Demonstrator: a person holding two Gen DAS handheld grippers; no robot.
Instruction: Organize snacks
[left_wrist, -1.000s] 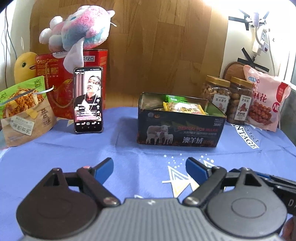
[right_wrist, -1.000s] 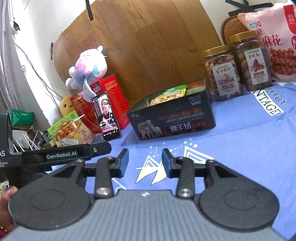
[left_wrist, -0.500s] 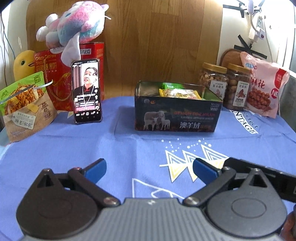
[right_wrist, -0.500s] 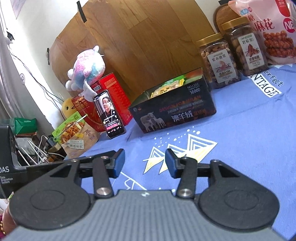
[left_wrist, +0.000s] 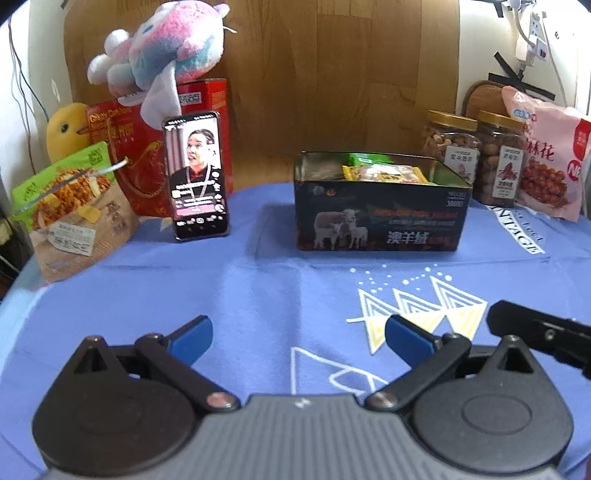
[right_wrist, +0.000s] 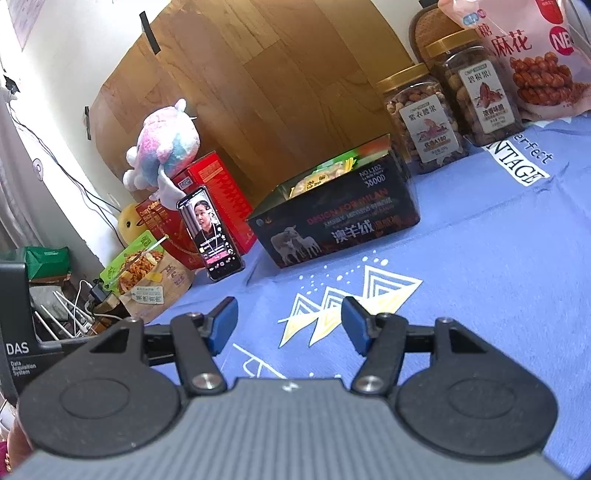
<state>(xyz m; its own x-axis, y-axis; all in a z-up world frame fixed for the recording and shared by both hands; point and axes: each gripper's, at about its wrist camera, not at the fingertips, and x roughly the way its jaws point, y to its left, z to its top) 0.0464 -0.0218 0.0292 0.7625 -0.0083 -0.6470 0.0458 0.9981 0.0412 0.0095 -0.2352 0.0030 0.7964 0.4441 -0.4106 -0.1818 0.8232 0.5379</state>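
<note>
A dark open box (left_wrist: 380, 225) with sheep printed on it stands on the blue cloth, also in the right wrist view (right_wrist: 340, 229). Yellow and green snack packets (left_wrist: 384, 171) lie inside it. My left gripper (left_wrist: 297, 338) is open and empty, low over the cloth well in front of the box. My right gripper (right_wrist: 288, 323) is open and empty, also in front of the box. Its tip shows at the right edge of the left wrist view (left_wrist: 535, 328).
Two nut jars (left_wrist: 476, 158) and a pink snack bag (left_wrist: 546, 162) stand at the back right. A phone (left_wrist: 197, 177) leans on a red box (left_wrist: 155, 147) with a plush toy (left_wrist: 166, 62) on top. A green snack pouch (left_wrist: 70, 210) stands at the left.
Both grippers have drawn back from the box and risen a little. The right gripper's fingers have opened wider. The left stays open.
</note>
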